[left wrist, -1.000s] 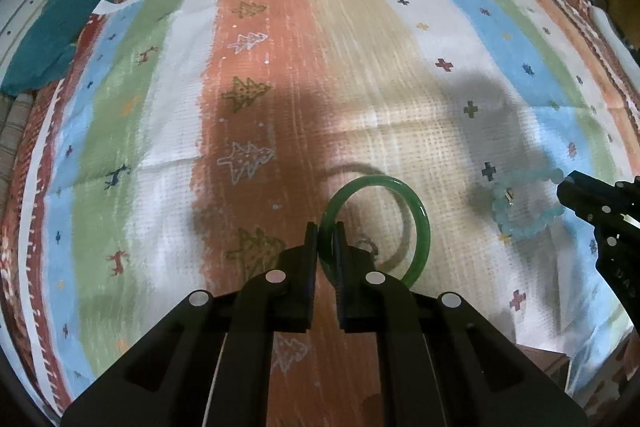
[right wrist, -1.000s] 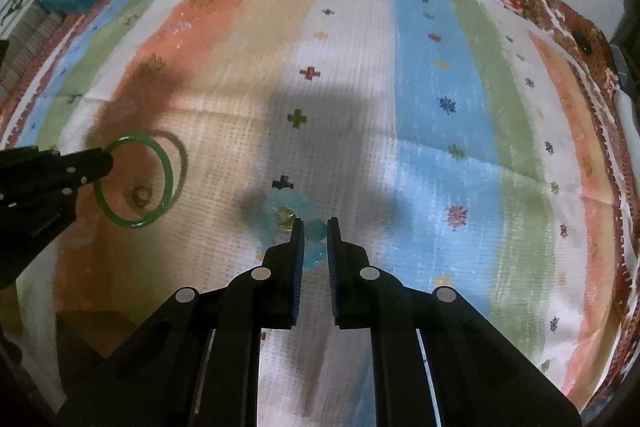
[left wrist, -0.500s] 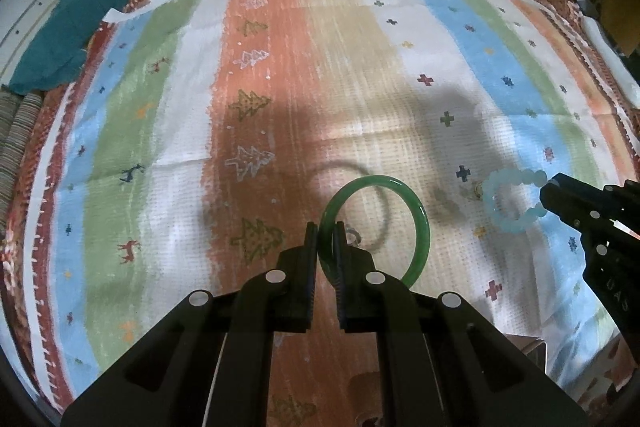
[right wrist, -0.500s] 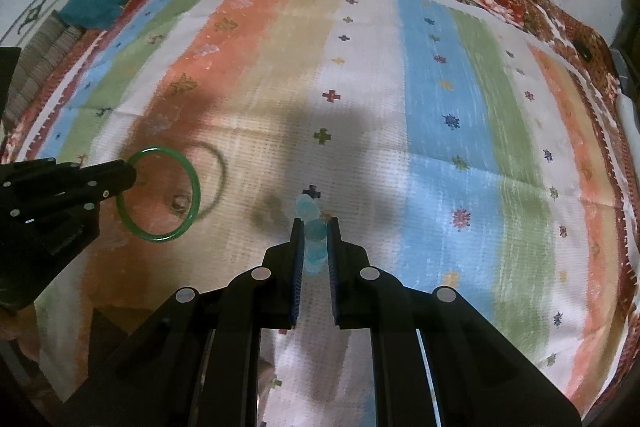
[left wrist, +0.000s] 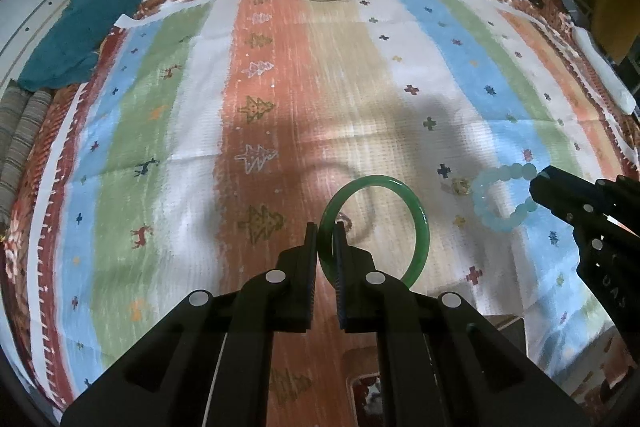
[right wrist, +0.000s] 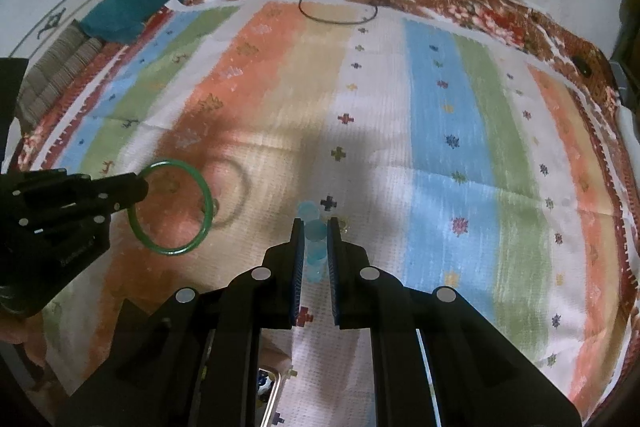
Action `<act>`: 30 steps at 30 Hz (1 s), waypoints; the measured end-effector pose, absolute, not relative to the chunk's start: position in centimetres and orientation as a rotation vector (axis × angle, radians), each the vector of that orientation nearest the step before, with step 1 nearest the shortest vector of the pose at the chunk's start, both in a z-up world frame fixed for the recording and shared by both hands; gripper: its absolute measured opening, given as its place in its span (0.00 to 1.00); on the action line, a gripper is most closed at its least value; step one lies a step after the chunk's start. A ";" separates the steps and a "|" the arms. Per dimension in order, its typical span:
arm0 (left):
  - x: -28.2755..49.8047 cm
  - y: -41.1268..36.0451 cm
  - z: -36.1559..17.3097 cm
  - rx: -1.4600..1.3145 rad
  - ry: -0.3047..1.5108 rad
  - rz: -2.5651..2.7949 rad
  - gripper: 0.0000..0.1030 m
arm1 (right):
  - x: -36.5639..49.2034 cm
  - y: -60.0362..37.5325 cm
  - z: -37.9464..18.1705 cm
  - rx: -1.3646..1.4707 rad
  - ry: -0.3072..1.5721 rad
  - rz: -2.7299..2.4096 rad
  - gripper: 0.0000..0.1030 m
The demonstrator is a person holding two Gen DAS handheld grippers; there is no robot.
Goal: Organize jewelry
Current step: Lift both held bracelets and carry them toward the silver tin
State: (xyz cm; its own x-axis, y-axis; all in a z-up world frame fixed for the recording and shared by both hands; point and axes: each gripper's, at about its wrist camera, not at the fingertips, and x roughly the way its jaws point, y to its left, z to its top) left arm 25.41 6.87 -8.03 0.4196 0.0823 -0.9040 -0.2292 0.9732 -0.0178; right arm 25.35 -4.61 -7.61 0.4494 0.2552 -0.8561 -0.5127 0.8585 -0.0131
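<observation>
Here both pieces are off the striped cloth [left wrist: 304,75], so the step in hand looks like the carry between pick-up and put-down. On the left, the left gripper [left wrist: 326,247] is closed tight on the rim of the green bangle [left wrist: 416,227], which hangs clear above the orange stripe toward the near edge of the cloth, its shadow lying on the weave behind it. A small ring-like thing [left wrist: 345,221] lies on the cloth below the bangle; what it is I cannot tell. To the right, the right gripper [right wrist: 316,247] is clamped on the pale blue bead bracelet [right wrist: 314,239], held above the white stripe, nearer the cloth's near edge than its far one. A small gold-coloured piece [left wrist: 460,185] sits on the cloth just beside the bracelet. No tray or box shows plainly, only a dark corner under the grippers. The next move probably calls for finding the place meant for each piece and keeping both grips firm while carrying.
</observation>
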 end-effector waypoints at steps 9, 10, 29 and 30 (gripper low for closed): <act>23.6 5.9 -6.5 -0.125 1.087 0.198 0.07 | 24.0 -5.1 -6.5 -0.281 0.948 0.480 0.12; 23.4 5.8 -6.3 -0.125 1.081 0.197 0.07 | 23.8 -5.1 -6.5 -0.281 0.944 0.479 0.12; 20.1 4.9 -4.5 -0.141 1.024 0.181 0.07 | 20.1 -6.0 -4.4 -0.258 0.863 0.504 0.12; 20.0 4.9 -4.5 -0.140 1.025 0.180 0.07 | 19.9 -6.0 -4.4 -0.259 0.861 0.504 0.12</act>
